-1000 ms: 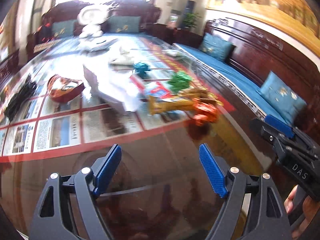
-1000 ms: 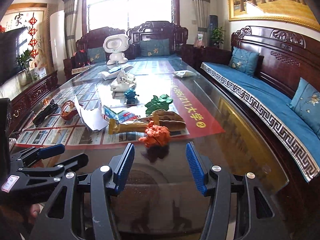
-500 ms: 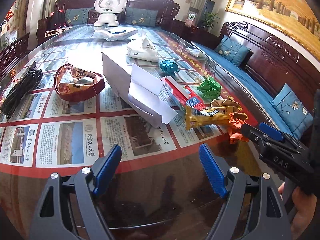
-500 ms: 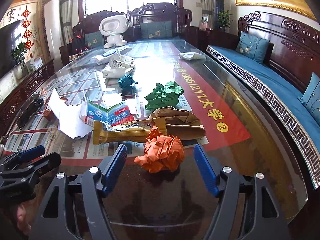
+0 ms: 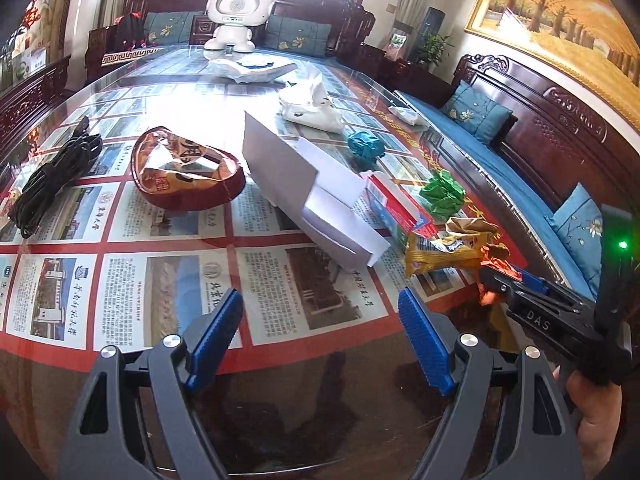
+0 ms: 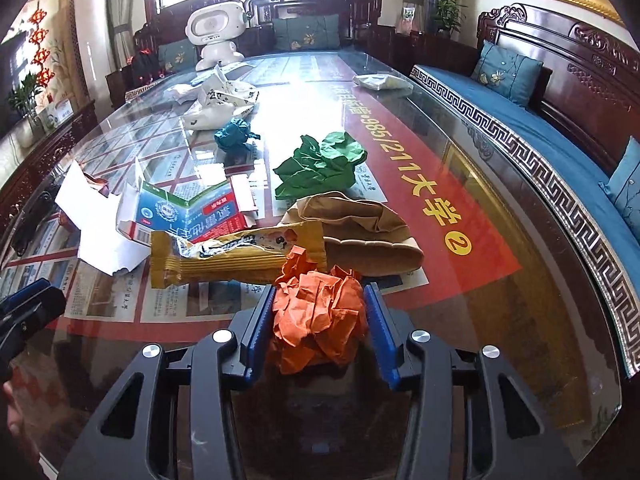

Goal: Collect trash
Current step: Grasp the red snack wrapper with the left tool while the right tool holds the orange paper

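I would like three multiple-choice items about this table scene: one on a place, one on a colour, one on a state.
1. Where is the orange paper ball?
A. Between the right gripper's fingers
B. Beside the white toy robot
C. On the sofa

2. What colour is the crumpled paper next to the brown paper bag?
A. Pink
B. Green
C. Black

3. How is the left gripper?
A. Gripping a wrapper
B. Fully shut
C. Open, nothing between its fingers

Answers: 1 A, both blue fingers flank the ball; 2 B, green paper lies just behind the bag; 3 C, only table glass shows in the gap.

Crumpled orange paper [image 6: 318,316] on glass table [image 6: 500,320]
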Motion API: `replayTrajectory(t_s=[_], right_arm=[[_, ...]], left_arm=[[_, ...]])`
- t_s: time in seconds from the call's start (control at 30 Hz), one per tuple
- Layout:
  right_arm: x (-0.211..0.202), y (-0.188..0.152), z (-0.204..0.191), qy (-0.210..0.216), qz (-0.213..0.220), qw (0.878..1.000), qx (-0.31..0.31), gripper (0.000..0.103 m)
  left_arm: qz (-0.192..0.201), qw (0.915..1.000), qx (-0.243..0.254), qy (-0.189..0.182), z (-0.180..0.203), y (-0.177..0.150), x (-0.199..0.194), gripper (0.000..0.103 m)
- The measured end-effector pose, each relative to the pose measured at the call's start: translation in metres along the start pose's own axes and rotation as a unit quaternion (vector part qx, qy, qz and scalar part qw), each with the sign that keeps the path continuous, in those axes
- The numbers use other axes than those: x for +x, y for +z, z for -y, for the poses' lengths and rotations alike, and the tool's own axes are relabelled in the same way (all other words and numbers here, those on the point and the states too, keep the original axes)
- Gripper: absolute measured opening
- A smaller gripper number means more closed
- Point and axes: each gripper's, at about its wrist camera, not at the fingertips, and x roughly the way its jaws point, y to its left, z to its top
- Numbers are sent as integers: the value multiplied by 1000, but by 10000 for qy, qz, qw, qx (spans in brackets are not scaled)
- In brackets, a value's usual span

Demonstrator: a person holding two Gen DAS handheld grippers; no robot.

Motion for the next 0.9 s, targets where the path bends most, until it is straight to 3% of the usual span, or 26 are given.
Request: replayTrajectory(t_s=[0.3,0.57,0.67,0.9], right_arm=[[-32,-3,-5,97,430,9989,127,41],[-46,0,-15,170,605,9980,82,42],[-46,-2,-16,189,596,9980,68,42],[-47,-2,-17,175,606,9980,22,42]], left_arm=[[250,9987,-307,328,-37,15,-12,79],[583,9916,-805,823,-76,62,-12,79],[493,9894,-887,1043,-89,76,0,79],[85,9850,-1311,1118,-119,92,38,79]])
